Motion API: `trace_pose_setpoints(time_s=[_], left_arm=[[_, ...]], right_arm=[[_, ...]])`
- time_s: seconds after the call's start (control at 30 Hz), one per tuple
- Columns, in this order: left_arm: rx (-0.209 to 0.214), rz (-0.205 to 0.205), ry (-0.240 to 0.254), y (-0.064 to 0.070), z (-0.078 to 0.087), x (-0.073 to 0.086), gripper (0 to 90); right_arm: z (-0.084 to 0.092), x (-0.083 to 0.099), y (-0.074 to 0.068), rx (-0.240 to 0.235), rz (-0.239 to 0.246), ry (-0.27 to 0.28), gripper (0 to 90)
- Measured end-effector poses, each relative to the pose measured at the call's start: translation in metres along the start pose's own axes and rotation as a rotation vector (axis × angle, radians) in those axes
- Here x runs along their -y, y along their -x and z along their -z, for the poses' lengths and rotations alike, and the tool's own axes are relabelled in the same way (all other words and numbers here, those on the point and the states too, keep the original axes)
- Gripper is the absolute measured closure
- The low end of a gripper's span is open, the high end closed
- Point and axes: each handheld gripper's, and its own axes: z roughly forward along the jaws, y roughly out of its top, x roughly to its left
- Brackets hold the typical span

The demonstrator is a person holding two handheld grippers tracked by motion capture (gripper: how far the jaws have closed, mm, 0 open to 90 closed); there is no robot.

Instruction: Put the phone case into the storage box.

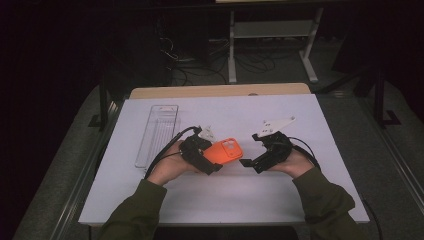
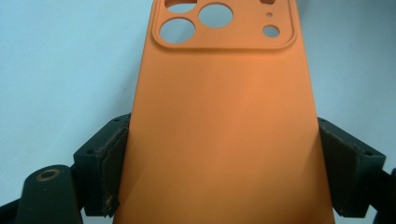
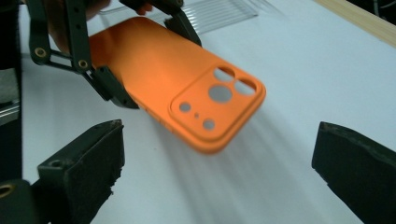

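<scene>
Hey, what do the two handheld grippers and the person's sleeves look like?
Both the left gripper and the right gripper are black linkage frames with brass-coloured pivot pins and two blocky jaws lined with dark, worn pads. Each carries a pale three-cornered plate on top and trails a black cable. The sleeves are olive green.

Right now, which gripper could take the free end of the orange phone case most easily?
The right gripper, probably. Its jaws stand wide open, empty, and face the orange phone case, whose camera-hole end sticks out toward them. The left gripper is already shut on the case's other end.
</scene>
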Motion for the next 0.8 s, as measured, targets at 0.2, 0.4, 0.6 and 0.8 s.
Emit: trace_pose_setpoints(time_s=[0.2, 0.4, 0.6, 0.8], left_arm=[[-0.031, 0.047, -0.002, -0.002, 0.0, 0.0, 15.6], [-0.04, 0.056, -0.005, -0.004, 0.0, 0.0, 15.6], [-0.047, 0.072, -0.013, -0.005, -0.002, 0.002, 15.6], [-0.039, 0.085, -0.01, -0.006, -0.004, 0.003, 15.6]], right_arm=[[0.002, 0.011, -0.001, 0.062, -0.077, 0.036, 1.8], [0.002, 0.026, -0.006, 0.144, -0.13, 0.066, 1.7], [0.003, 0.044, -0.011, 0.211, -0.19, 0.087, 1.7], [-0.002, 0.052, -0.013, 0.241, -0.2, 0.098, 1.2]])
